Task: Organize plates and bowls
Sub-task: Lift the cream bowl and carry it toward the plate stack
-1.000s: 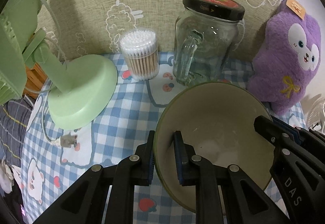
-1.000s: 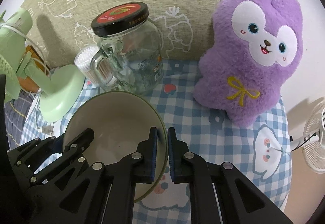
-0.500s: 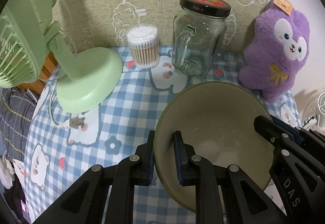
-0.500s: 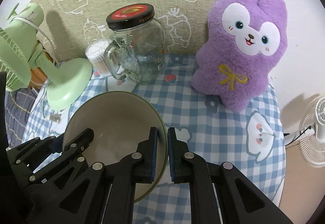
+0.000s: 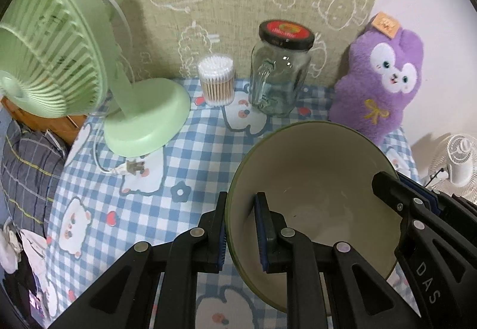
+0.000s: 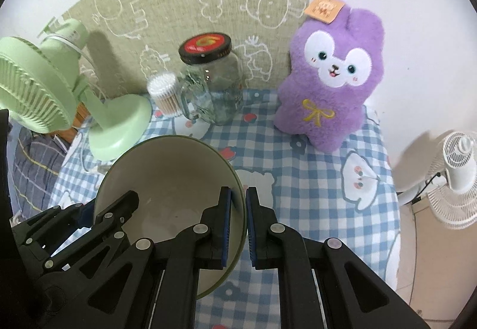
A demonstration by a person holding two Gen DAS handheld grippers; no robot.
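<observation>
Both grippers clamp one bowl [image 5: 316,180], cream inside with a green rim, lower centre of both views. left gripper [image 5: 240,227] pinches the rim's left side, right gripper [image 6: 238,223] its right. Bowl's underside and lower edge are hidden behind the black fingers, so contact with the checked tablecloth [image 5: 190,162] can't be judged. Green fan [image 5: 59,39] is cropped at upper left. Jar [image 5: 280,69], cotton swabs [image 5: 217,81] and purple plush [image 6: 331,81] line the back wall; open cloth lies mid-frame
</observation>
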